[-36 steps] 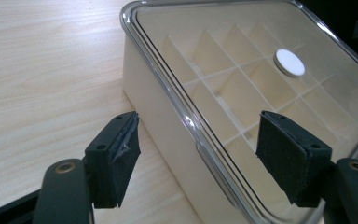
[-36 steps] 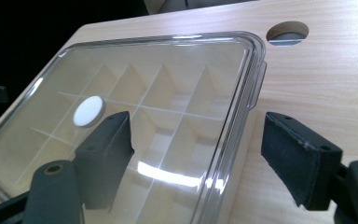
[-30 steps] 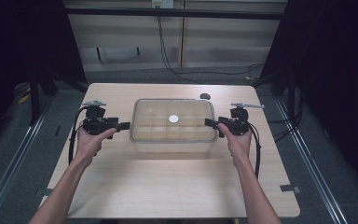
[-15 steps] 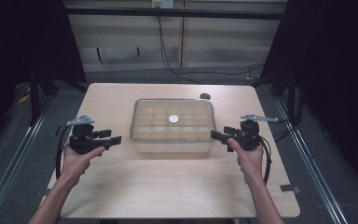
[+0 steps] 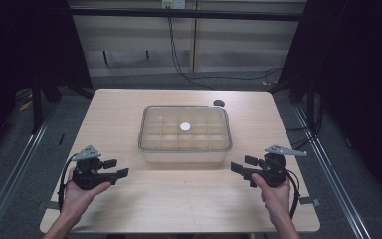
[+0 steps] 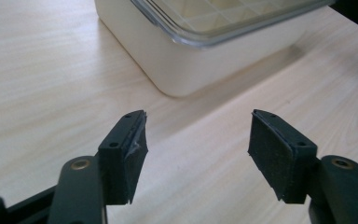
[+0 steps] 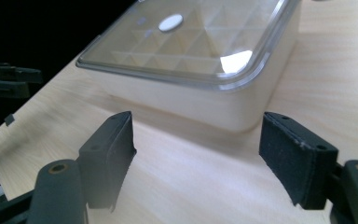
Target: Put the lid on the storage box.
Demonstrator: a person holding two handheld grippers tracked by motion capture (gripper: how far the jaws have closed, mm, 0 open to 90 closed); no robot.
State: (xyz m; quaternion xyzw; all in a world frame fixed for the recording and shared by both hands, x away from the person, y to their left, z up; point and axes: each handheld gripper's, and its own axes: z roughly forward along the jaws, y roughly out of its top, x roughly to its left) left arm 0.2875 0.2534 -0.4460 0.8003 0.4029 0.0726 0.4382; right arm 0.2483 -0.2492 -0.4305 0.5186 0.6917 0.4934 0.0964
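Observation:
A cream compartment box [image 5: 185,144] with a clear lid and a white round dot [image 5: 185,127] on top stands in the middle of the table. My left gripper [image 5: 118,168] is held open near the front left of the table, apart from the box, with nothing between its jaws. In the left gripper view the open left gripper [image 6: 198,140] faces the box's near corner [image 6: 186,70]. My right gripper [image 5: 241,165] is open at the front right, also apart from the box. The right gripper view has the right gripper [image 7: 198,140] open before the box [image 7: 205,100].
The wooden table [image 5: 179,199] has bare room in front of the box and at both sides. A small dark round object [image 5: 219,103] lies behind the box at the right. Cables hang down the back wall. Dark floor and rails flank the table.
Both grippers have drawn back from the box's two ends toward the table's front edge and outward. The box has stayed where it was.

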